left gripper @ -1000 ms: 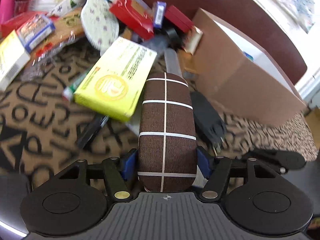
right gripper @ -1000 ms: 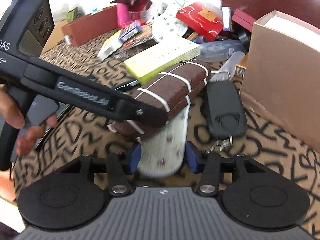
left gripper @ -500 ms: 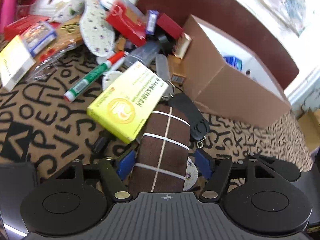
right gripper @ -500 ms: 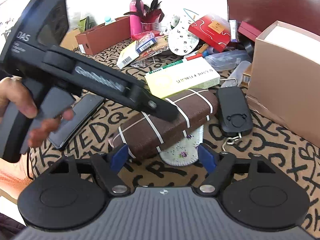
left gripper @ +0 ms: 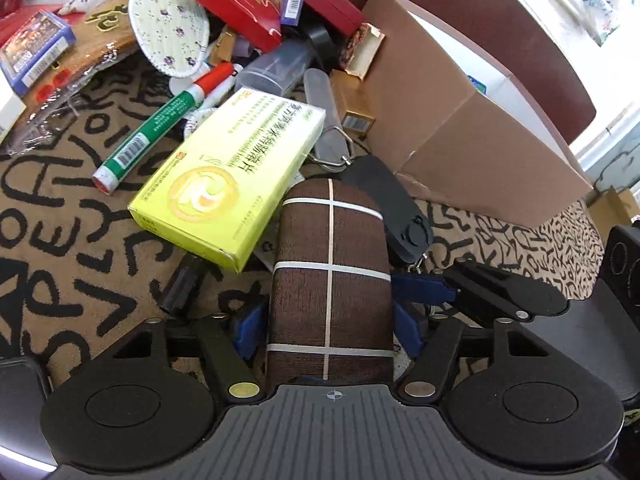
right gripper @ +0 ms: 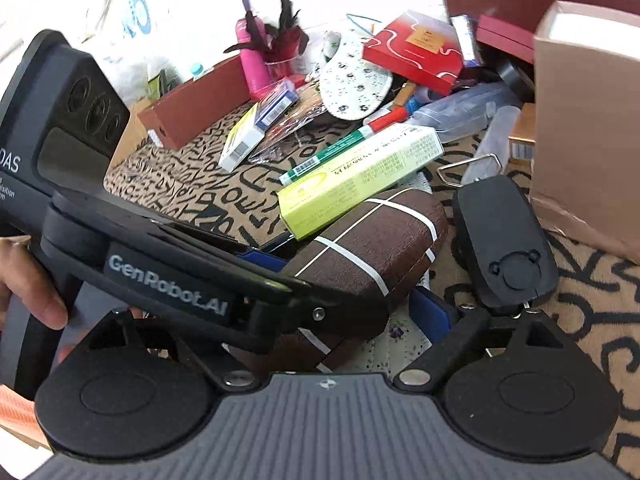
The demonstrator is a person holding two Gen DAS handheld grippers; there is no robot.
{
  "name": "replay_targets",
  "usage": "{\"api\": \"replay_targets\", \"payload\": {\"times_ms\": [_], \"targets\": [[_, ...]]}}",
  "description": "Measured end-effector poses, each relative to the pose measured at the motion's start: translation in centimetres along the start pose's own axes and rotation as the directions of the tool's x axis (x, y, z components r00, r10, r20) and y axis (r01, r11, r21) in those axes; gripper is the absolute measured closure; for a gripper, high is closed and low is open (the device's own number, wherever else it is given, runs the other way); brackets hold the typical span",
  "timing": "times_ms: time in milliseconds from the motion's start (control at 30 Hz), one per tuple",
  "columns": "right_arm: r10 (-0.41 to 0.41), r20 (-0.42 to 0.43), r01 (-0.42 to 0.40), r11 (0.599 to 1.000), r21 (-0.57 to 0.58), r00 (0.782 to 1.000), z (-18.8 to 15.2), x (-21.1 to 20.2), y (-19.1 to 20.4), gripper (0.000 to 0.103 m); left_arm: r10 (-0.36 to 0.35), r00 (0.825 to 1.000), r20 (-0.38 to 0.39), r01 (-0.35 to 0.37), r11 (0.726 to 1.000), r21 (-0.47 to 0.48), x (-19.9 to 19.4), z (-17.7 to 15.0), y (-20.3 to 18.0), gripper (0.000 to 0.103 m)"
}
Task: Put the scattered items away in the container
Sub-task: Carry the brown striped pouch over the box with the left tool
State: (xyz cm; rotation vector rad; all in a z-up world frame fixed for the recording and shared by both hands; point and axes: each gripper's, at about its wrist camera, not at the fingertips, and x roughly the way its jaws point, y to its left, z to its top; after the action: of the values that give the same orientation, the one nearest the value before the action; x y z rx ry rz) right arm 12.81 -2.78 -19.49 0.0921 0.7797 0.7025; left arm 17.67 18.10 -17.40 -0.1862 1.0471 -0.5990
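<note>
The left claw [left gripper: 328, 332] gripped a brown case [left gripper: 330, 280] by its near end, low over the patterned counter [left gripper: 60, 216], seemingly to carry it to the cardboard box [left gripper: 460, 120] just ahead. The right claw [right gripper: 320, 320] stood open around the same case, holding nothing.

Brown white-striped hard case [left gripper: 330, 276] lies on the letter-patterned surface [left gripper: 60, 216], between the left gripper [left gripper: 326, 332] jaws. Yellow-green cardboard medicine box [left gripper: 236, 176] just left of the case, resting tilted. Black key fob [left gripper: 394, 212] just right. Open brown cardboard box [left gripper: 460, 128] behind-right. Green marker pen [left gripper: 160, 120] behind the medicine box.
</note>
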Motion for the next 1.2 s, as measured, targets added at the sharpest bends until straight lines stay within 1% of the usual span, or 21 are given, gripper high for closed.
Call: {"api": "replay_targets", "payload": {"times_ms": [133,167,200,233,300,367,400,467,533,600,700,800,900,1000,1100,1200], "targets": [[-0.005,-0.033,0.005,1.000,-0.015,0.999,-0.4,-0.4,0.6,0.013,-0.045,0.999,-0.007,0.044,0.997,-0.055,-0.1,-0.7,-0.5,0.031],[-0.017,-0.042,0.015,0.999,-0.037,0.999,-0.5,-0.4,1.0,0.016,-0.056,0.998,-0.013,0.055,0.997,-0.061,-0.1,-0.9,-0.8,0.035],[-0.032,-0.033,0.030,0.998,-0.055,0.999,-0.7,-0.6,1.3,0.020,-0.053,0.999,-0.012,0.052,0.997,-0.060,0.0,-1.1,-1.1,0.039],[-0.039,-0.031,0.038,0.998,-0.049,0.999,-0.7,-0.9,1.3,0.026,-0.046,0.999,-0.007,0.046,0.997,-0.057,-0.2,-1.3,-1.4,0.038],[-0.021,-0.026,0.021,0.999,-0.027,0.999,-0.9,-1.8,1.0,0.028,-0.050,0.999,-0.005,0.049,0.997,-0.056,-0.5,-1.6,-1.9,0.039],[-0.012,-0.019,0.012,1.000,-0.029,1.000,-1.1,-2.8,1.0,0.031,-0.056,0.998,-0.001,0.056,0.997,-0.044,-1.0,-2.1,-2.7,0.039],[-0.008,-0.010,0.008,1.000,-0.027,1.000,-1.2,-3.5,0.9,0.031,-0.061,0.998,0.005,0.061,0.997,-0.037,-1.2,-2.3,-3.1,0.039],[-0.013,0.012,0.013,1.000,-0.024,1.000,-1.2,-4.9,0.7,0.038,-0.073,0.997,0.021,0.073,0.997,-0.028,-1.7,-2.5,-4.1,0.039],[-0.023,0.037,0.023,0.999,-0.024,0.999,-1.1,-6.4,0.4,0.042,-0.091,0.995,0.035,0.092,0.995,-0.031,-2.2,-2.5,-5.1,0.039],[-0.032,0.065,0.034,0.999,-0.042,0.997,-0.7,-7.9,0.3,0.044,-0.098,0.994,0.055,0.099,0.995,-0.006,-2.9,-2.4,-6.7,0.039],[-0.051,0.128,0.060,0.996,-0.069,0.991,0.1,-10.5,0.0,0.044,-0.111,0.988,0.105,0.106,0.993,0.045,-4.1,-1.8,-9.3,0.039],[-0.080,0.202,0.100,0.991,-0.094,0.976,1.6,-13.5,-0.2,0.045,-0.143,0.977,0.159,0.131,0.988,0.082,-5.3,-0.3,-11.9,0.039],[-0.109,0.267,0.145,0.982,-0.120,0.957,3.6,-16.5,-0.6,0.045,-0.176,0.961,0.211,0.154,0.981,0.118,-6.2,1.9,-14.5,0.039],[-0.142,0.333,0.201,0.968,-0.150,0.932,6.1,-19.3,-1.1,0.045,-0.217,0.941,0.260,0.180,0.971,0.159,-7.2,4.6,-17.1,0.039],[-0.169,0.387,0.248,0.955,-0.165,0.906,8.6,-21.7,-1.9,0.046,-0.258,0.920,0.295,0.211,0.961,0.181,-7.8,7.5,-19.3,0.039],[-0.190,0.428,0.283,0.945,-0.164,0.884,10.8,-22.9,-2.9,0.046,-0.287,0.904,0.317,0.230,0.951,0.207,-7.6,10.1,-20.9,0.039]]}}
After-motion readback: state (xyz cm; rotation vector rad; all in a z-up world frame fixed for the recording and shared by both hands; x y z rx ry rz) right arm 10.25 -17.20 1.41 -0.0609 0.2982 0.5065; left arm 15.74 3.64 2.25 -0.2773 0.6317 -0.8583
